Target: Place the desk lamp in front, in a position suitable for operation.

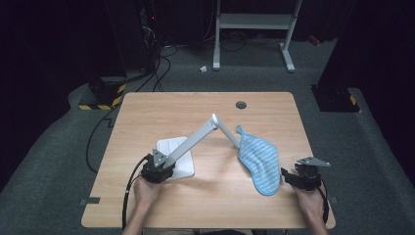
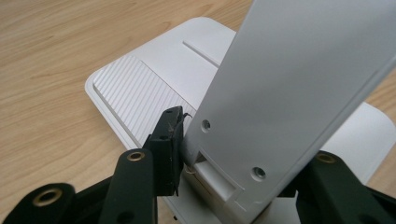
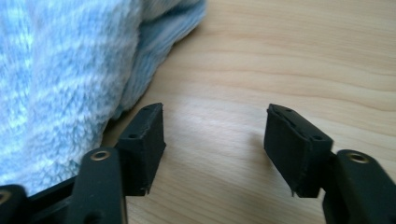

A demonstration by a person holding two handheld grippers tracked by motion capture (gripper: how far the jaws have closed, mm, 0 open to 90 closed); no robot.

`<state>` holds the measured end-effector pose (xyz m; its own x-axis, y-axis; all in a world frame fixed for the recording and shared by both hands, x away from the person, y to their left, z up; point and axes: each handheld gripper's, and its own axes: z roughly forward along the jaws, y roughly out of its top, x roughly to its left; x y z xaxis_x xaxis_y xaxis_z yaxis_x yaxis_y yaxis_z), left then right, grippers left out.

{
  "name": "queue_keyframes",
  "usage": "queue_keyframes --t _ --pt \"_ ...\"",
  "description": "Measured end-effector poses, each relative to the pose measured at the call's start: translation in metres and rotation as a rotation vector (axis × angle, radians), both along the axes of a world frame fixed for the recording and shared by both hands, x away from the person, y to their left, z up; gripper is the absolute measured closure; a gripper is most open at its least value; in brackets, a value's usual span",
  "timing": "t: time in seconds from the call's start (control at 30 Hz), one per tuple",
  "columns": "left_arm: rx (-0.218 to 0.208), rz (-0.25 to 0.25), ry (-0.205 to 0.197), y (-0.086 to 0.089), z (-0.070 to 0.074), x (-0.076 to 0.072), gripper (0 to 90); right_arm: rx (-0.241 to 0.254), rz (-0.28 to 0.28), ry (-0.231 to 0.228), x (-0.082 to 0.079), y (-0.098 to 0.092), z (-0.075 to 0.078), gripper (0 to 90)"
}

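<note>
Left fingers (image 2: 170,140) clamp lamp arm (image 2: 289,93) just above white base (image 1: 172,147), left-centre on table (image 1: 147,107). Right fingers (image 3: 299,144) open, empty, beside blue cloth (image 1: 259,161) at right. Hold lamp steady; slide right fingers under cloth edge, pinch near corner.

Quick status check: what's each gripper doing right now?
Left gripper: shut on the white lamp arm, near its base.
Right gripper: open, holding nothing, beside the blue cloth.
</note>
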<state>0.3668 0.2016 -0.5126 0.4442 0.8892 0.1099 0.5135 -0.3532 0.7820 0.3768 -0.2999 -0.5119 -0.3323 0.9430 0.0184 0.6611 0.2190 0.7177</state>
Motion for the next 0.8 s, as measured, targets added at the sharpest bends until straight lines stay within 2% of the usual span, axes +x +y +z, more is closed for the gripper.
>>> queue_keyframes --t 0.03,0.07,0.13,0.17,0.2,0.23,0.27,0.3,0.33,0.4,0.43,0.47,0.5,0.53,0.6,0.73,0.8 --pt "-0.003 -0.006 -0.002 0.001 -0.001 -0.002 54.9 0.035 -0.011 -0.035 -0.004 -0.003 0.006 37.9" --pt "-0.018 -0.005 -0.014 0.001 -0.002 -0.003 54.9 0.064 0.003 -0.073 -0.005 -0.003 0.019 36.7" --pt "-0.02 -0.005 -0.014 0.002 -0.003 -0.004 54.9 0.074 0.011 -0.09 -0.006 0.0 0.025 35.6" --pt "-0.028 0.001 -0.024 0.001 -0.004 -0.005 54.9 0.077 0.057 -0.125 -0.002 0.01 0.041 31.7" --pt "-0.028 0.001 -0.024 0.001 -0.004 -0.005 54.9 0.077 0.057 -0.125 -0.002 0.01 0.041 31.7" --pt "-0.031 0.001 -0.031 0.002 -0.005 -0.006 54.9 0.066 0.117 -0.149 0.006 0.028 0.055 28.2" --pt "-0.058 0.008 -0.047 0.003 -0.008 -0.007 54.8 0.065 0.138 -0.147 0.01 0.035 0.058 27.4" --pt "-0.058 0.008 -0.047 0.003 -0.008 -0.007 54.5 0.065 0.138 -0.147 0.01 0.035 0.058 27.4" --pt "-0.09 0.017 -0.054 0.005 -0.011 -0.009 54.2 0.047 0.179 -0.124 0.024 0.058 0.061 24.5" --pt "-0.09 0.02 -0.053 0.004 -0.01 -0.009 53.6 0.03 0.189 -0.117 0.03 0.065 0.059 23.4" --pt "-0.091 0.024 -0.055 0.003 -0.011 -0.009 53.1 -0.015 0.204 -0.046 0.049 0.083 0.049 20.6" --pt "-0.091 0.024 -0.055 0.003 -0.011 -0.009 52.8 -0.015 0.204 -0.046 0.049 0.083 0.049 20.6" --pt "-0.093 0.021 -0.053 0.003 -0.011 -0.009 52.8 -0.031 0.204 -0.025 0.055 0.087 0.044 19.9" --pt "-0.091 0.019 -0.055 0.003 -0.011 -0.009 51.3 -0.063 0.197 0.019 0.065 0.094 0.034 18.1" --pt "-0.09 0.011 -0.053 0.003 -0.011 -0.009 48.8 -0.095 0.184 0.053 0.074 0.098 0.024 18.2" --pt "-0.092 0.007 -0.051 0.002 -0.011 -0.009 45.4 -0.119 0.189 0.067 0.076 0.099 0.019 22.5" --pt "-0.092 0.006 -0.051 0.002 -0.011 -0.009 45.5 -0.176 0.208 0.053 0.074 0.101 0.017 28.1"
